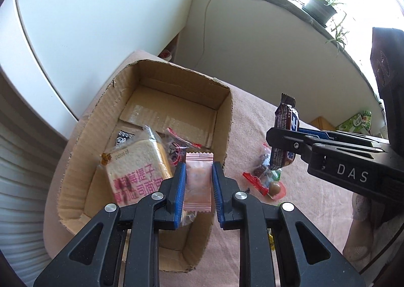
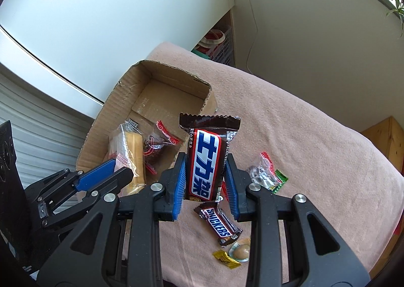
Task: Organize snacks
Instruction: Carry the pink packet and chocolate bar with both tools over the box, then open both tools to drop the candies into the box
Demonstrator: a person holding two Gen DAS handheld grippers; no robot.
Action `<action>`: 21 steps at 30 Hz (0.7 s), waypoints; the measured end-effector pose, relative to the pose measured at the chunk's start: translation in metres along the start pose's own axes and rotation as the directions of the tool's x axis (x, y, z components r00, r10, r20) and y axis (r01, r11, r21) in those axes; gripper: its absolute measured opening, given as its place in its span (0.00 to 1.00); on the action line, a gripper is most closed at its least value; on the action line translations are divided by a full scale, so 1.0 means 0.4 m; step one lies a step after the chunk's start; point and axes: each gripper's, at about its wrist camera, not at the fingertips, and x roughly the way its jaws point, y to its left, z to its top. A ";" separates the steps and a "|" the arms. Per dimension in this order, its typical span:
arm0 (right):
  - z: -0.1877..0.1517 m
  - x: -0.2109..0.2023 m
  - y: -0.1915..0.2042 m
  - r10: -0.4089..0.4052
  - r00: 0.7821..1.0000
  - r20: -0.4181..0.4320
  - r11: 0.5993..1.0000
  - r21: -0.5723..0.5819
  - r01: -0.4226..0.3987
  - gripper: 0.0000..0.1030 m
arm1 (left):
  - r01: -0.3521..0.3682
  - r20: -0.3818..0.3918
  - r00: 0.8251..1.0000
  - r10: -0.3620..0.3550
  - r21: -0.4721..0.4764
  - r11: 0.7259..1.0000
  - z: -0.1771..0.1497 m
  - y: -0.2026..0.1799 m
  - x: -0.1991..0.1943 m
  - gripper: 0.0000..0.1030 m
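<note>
A brown cardboard box (image 1: 228, 120) with rough torn edges sits open on a soft pink blanket (image 2: 290, 115). Inside it lies a square slice of cake in a clear wrapper (image 1: 136, 168) with pink writing, next to a crinkly clear bag with red edges (image 1: 176, 147). The floor of the box is flat, with shiny tape across it.

The left gripper (image 1: 198, 186) squeezes a small pale pink packet (image 1: 198, 181) with zigzag ends, holding it above the near part of the box. The right gripper (image 2: 205, 181) pinches a shiny brown candy bar (image 2: 208, 158) standing upright, in the air beside the box.

On the blanket lie a small Snickers bar (image 2: 218, 222), a yellow candy (image 2: 226, 259), a round brown candy in clear wrap (image 2: 241, 251), and a clear bag of dark treats (image 2: 262, 173).
</note>
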 end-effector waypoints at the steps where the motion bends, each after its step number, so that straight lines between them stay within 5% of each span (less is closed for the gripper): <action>1: 0.008 0.006 0.011 0.001 1.000 0.000 1.000 -0.008 -0.001 0.29 | -0.003 0.002 1.000 0.003 -0.005 1.000 0.006 0.008 0.003 0.19; 21: 0.084 0.098 0.092 0.016 0.999 -0.052 0.997 -0.069 -0.019 0.29 | -0.035 -0.003 0.999 0.035 -0.022 0.999 0.101 0.074 0.062 0.19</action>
